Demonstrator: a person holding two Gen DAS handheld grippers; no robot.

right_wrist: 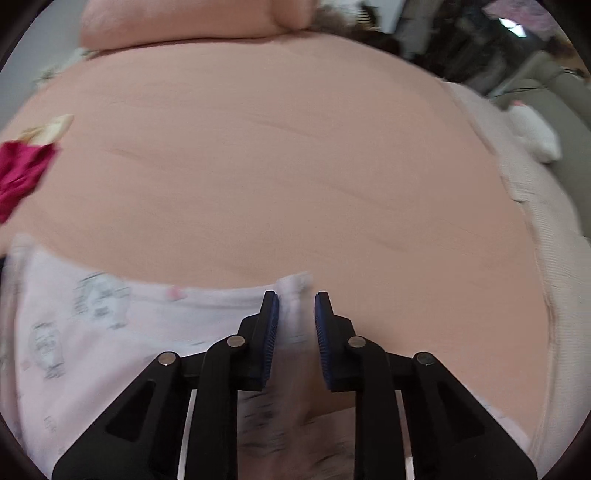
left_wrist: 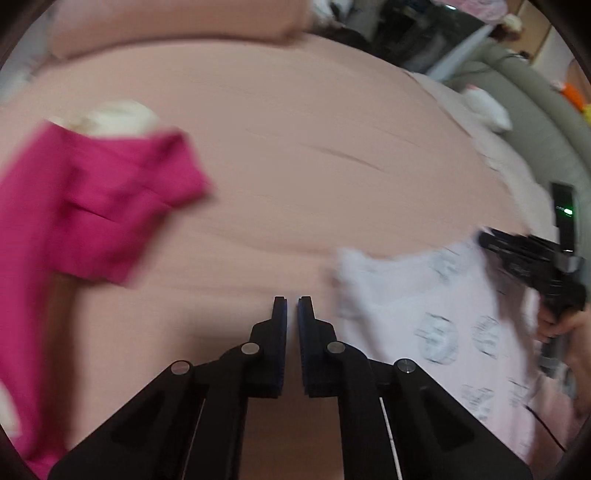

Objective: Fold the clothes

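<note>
Left gripper (left_wrist: 292, 301): jaws almost together with only a thin slit between the pads, nothing between them; it hangs over bare bed sheet (left_wrist: 295, 155), just beside the near left corner of the pale garment.

Right gripper (right_wrist: 296, 297): jaws apart, a small tab at the far right corner of the pale printed garment (right_wrist: 92, 332) lying between the pads; I see no pad pressing on it, so I judge it not yet gripped.

Pale garment's place: spread near the front edge of the bed, its far hem running across the right wrist view, well short of the bed's middle.

Magenta garment (left_wrist: 92, 206): heaped toward the left edge of the bed, well apart from the pale one.

Pillow (right_wrist: 184, 22): at the far edge.

Step in hand: probably taking both corners for a fold.

Doing it well: seat the tab deep between the right pads before squeezing; open the left jaws and take the matching corner, single layer only; lift both evenly so the hem stays straight.

Risk: blur hides the cloth layers.
</note>
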